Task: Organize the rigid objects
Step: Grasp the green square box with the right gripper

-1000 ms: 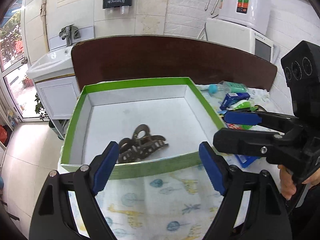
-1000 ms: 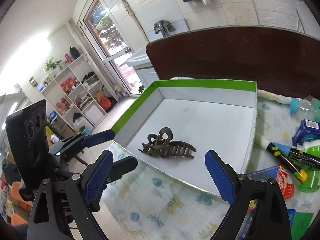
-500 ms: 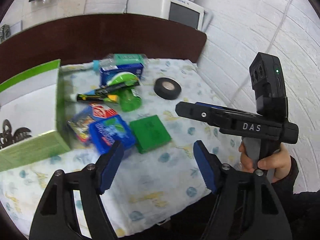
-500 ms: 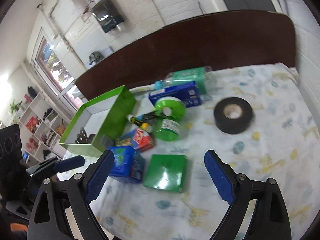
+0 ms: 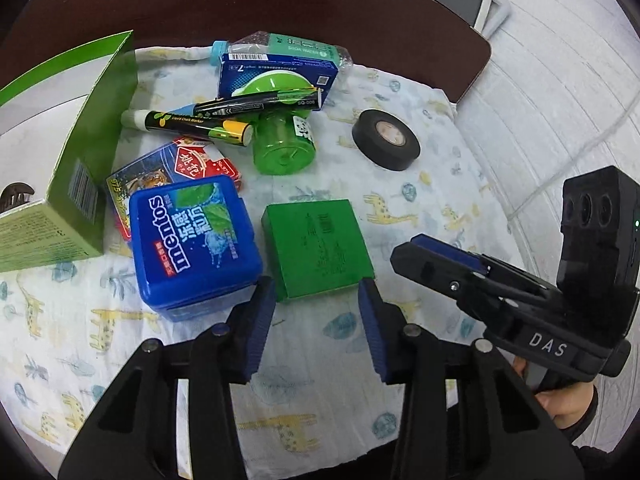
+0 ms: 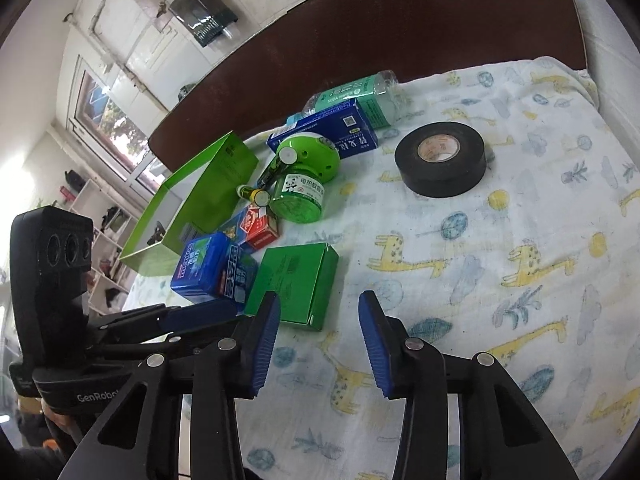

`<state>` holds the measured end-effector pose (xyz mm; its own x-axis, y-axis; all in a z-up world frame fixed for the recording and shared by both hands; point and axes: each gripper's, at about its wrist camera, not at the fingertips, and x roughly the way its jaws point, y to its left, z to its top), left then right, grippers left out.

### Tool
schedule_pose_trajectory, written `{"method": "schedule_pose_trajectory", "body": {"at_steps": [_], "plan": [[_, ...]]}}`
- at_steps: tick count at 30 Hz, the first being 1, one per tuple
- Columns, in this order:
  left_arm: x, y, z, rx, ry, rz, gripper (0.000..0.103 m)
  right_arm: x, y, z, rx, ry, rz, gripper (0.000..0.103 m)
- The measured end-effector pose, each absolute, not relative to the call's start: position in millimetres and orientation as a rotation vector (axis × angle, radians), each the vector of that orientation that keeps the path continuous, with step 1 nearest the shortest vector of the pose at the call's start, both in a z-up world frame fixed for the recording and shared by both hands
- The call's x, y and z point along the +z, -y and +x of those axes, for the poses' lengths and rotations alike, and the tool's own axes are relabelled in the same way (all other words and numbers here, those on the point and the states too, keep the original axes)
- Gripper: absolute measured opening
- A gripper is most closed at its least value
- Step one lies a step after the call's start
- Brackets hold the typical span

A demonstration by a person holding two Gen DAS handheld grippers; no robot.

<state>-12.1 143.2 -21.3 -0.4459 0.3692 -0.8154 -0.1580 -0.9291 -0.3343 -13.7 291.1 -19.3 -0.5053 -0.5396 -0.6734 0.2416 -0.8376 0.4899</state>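
Note:
A flat green box (image 5: 318, 250) (image 6: 296, 280) lies on the patterned cloth. My left gripper (image 5: 316, 330) is open, its blue pads at the box's near corners, just short of it. My right gripper (image 6: 316, 340) is open and empty, hovering right of the green box; it shows in the left wrist view (image 5: 452, 264). A blue Mentos box (image 5: 194, 240) (image 6: 214, 268) sits left of the green box. The green-rimmed tray (image 5: 92, 152) (image 6: 208, 184) at left holds a brown hair clip (image 5: 16, 196).
A black tape roll (image 5: 386, 140) (image 6: 440, 158), green jar (image 5: 284, 148) (image 6: 298, 196), markers (image 5: 192, 122), red packet (image 5: 188, 164), blue carton (image 5: 276, 76) and bottle (image 6: 356, 96) lie behind. A dark headboard (image 6: 400, 32) bounds the far edge. Open cloth is at right.
Both grippers swung right from the tray to the loose items, then lowered and narrowed. The left gripper now brackets the green box's near edge.

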Motion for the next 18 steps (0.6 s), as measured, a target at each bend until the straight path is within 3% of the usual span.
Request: {"method": "schedule_pose_trajectory", "body": {"at_steps": [3,5,9,11,18], "plan": [[-25,-142,-22,2.417,0.342,-1.462,0.039,-27,-290,-22,-2.345,0.485,1.241,0.038],[-32,-141,-30,2.410,0.372,-1.500,0.032,-32,-290,-27,-2.330,0.519,1.263,0.033],[-40,-128,-41,2.345,0.537,-1.501,0.035,-40,-285,-34,-2.278,0.563,1.293,0.031],[-39,-127,-41,2.344,0.527,-1.485,0.031,-44,-280,-35,-2.255,0.556,1.308,0.031],[-37,-129,-38,2.356,0.458,-1.445,0.034,-45,-279,-37,-2.271,0.553,1.307,0.031]]}}
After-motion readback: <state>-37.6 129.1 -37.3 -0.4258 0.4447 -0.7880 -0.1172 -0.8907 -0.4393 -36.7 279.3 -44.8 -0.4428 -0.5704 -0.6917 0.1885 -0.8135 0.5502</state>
